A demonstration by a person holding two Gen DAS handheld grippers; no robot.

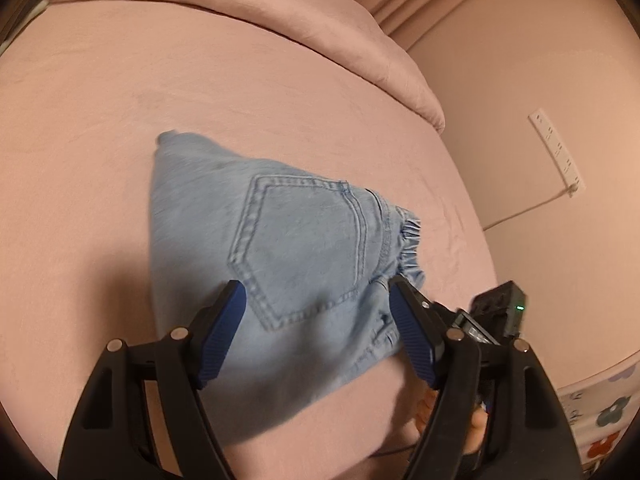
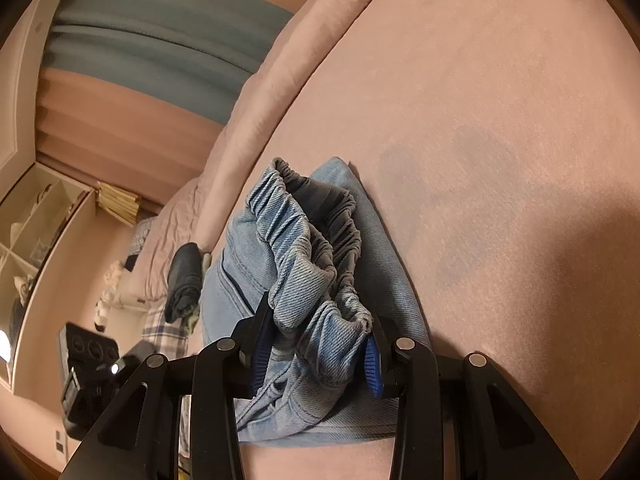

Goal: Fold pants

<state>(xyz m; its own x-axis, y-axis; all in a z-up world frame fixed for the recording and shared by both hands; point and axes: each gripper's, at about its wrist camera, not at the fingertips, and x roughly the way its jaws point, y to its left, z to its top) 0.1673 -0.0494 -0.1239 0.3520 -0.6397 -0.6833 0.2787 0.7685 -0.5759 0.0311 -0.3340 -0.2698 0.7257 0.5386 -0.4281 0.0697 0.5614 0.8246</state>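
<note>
In the left wrist view, my left gripper (image 1: 316, 320) stands wide at the bottom centre, its blue pads (image 1: 222, 336) apart with nothing pinched. The pants (image 1: 288, 240), light blue denim, lie on the pink bed cover (image 1: 100, 140) just beyond and partly between the fingers; I can't tell whether the pads brush the cloth. The bundle's long axis runs from a narrow end at upper left of centre down toward the lower right, where the gathered elastic waistband (image 1: 408, 248) sits. At the right edge of that view my right gripper (image 1: 496, 316) shows only as a black body with a green light.

In the right wrist view, the right gripper (image 2: 316, 344) is at a narrow setting, clamped on the bunched waistband (image 2: 316, 248), which rises from the bottom centre toward the middle of the frame. I judge the waist end is secured by the right hand, so the left, nearer the back pocket (image 1: 304, 248) and free, is the one to take the far narrow end.
</note>
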